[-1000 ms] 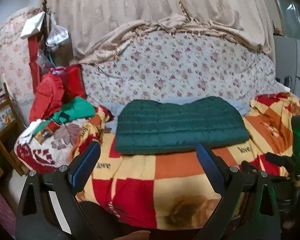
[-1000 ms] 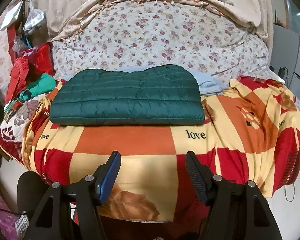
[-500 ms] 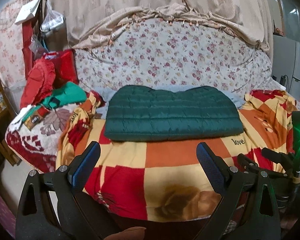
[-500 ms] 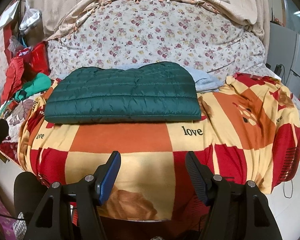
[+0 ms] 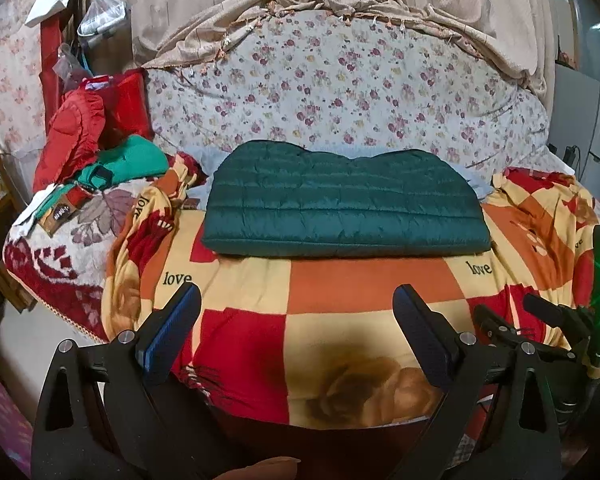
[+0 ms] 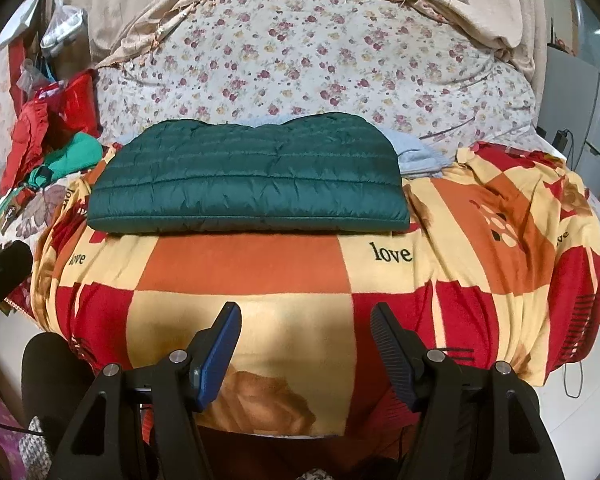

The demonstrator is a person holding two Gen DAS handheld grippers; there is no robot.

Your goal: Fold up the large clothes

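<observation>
green quilted jacket (image 5: 344, 198) is lying folded ahead of both tongs, long axis crosswise; left tongs (image 5: 296, 330) and right tongs (image 6: 306, 342) are hanging wide open, empty.

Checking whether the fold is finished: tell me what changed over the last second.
Both claws, left and right, drew back from the bed, open and empty throughout. Nothing was grabbed or released. The folded green jacket stayed flat on the checkered blanket.
</observation>
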